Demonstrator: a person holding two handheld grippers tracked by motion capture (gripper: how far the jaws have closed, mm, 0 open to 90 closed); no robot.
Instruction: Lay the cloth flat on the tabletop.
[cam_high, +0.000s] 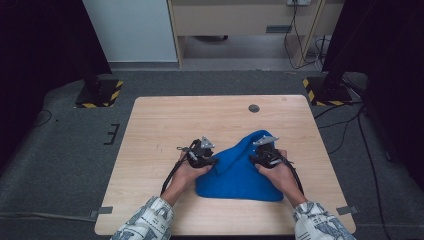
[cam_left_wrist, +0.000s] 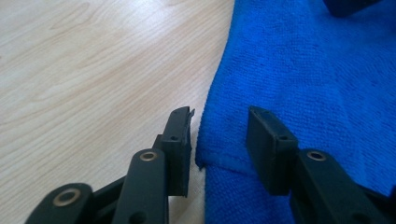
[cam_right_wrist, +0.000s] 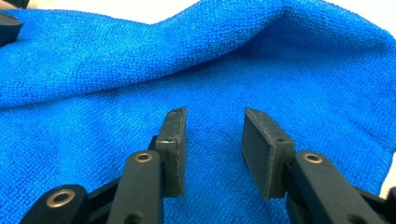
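High view, inventory of 1 moment. Item 1: blue cloth, count 1, lying on the wooden counter in the lower centre of the frame, bunched so that a peak rises toward its upper right. Its lower edge lies flat and straight; the raised peak suggests a fold in progress rather than a cloth at rest.

Item 2: left gripper, count 1, set at the cloth's left edge. In the left gripper view its 2 jaws stand partly apart and straddle the edge of a folded layer, 1 jaw over bare wood, the other over the cloth. The pads do not press on the fabric, so nothing is held; the placement reads as a line-up for pinching that edge.

Item 3: right gripper, count 1, at the cloth's right side below the peak. In the right gripper view its jaws are likewise partly apart above the cloth, with fabric beneath the gap but none clamped.

Item 4: hands, count 2, 1 per gripper, entering from the bottom in patterned sleeves.
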